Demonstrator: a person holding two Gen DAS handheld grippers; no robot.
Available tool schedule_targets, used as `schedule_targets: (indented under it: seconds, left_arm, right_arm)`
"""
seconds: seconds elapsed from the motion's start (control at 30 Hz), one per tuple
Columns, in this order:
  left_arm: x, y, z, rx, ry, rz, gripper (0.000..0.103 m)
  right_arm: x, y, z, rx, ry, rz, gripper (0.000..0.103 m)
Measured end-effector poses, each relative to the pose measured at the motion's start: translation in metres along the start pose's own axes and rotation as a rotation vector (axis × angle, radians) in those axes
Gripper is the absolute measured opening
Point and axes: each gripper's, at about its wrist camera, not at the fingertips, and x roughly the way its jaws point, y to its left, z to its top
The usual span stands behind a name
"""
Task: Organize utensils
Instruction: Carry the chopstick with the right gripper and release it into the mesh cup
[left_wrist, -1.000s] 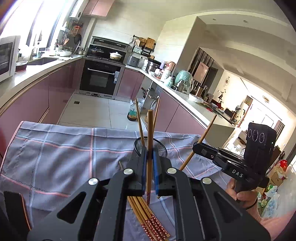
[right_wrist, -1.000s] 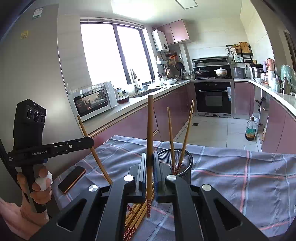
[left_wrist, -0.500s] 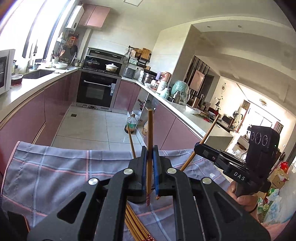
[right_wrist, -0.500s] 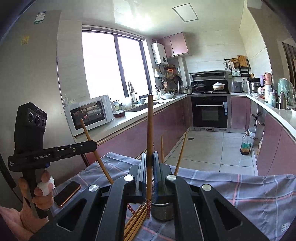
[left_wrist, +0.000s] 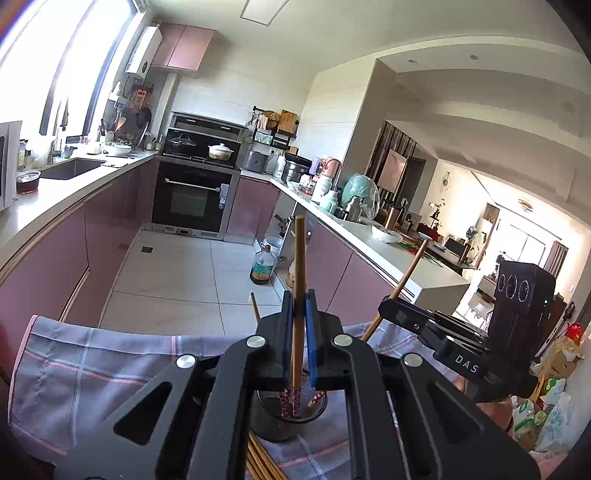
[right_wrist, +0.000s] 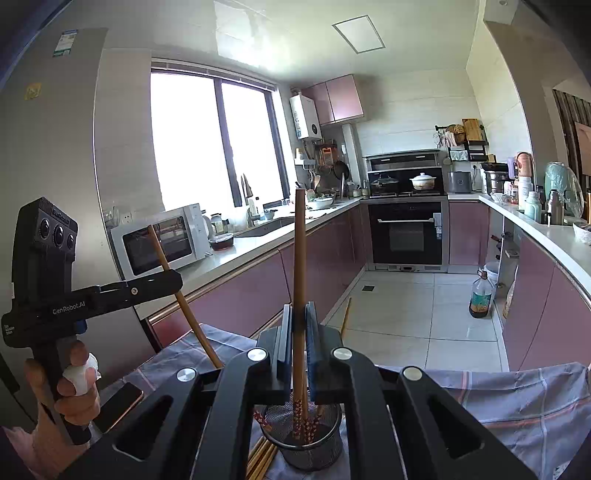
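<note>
**Both grippers parked over the mesh cup, one chopstick each**

Kitchen's all pink cabinets, with a black oven (right_wrist: 406, 232) at the far end and a microwave (right_wrist: 162, 240) by the window. Up front, a grey checked cloth (left_wrist: 92, 369) covers the table.

On it sits a black mesh holder (right_wrist: 314, 443) with a few red-patterned chopstick ends already inside. The left gripper (left_wrist: 300, 321) is clamped on an upright chopstick (left_wrist: 298, 258) whose lower end dips into the holder. Same deal for the right gripper (right_wrist: 300, 332): clenched on its own chopstick (right_wrist: 299, 251), tip down in the cup. More loose chopsticks (right_wrist: 262, 458) lie on the cloth just beside the holder, and a phone (right_wrist: 118, 406) rests near the left hand (right_wrist: 70, 387).
</note>
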Motion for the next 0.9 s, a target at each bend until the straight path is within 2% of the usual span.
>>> schedule_targets:
  seconds: [0.17,0.6,0.9]
  left_arm:
    - [0.02,-0.003,-0.004,0.014,0.058,0.014,0.007]
    - [0.068,0.003,-0.03,0.088,0.245,0.035,0.007]
    - [0.098,0.013,-0.037,0.08,0.304,0.049,0.007]
  right_arm:
    - [0.016,-0.002,-0.006,0.002,0.047,-0.004,0.005]
    - [0.057,-0.007,-0.029,0.024,0.241,-0.001,0.005]
    - [0.076,-0.013,-0.038,0.056,0.308,-0.032,0.007]
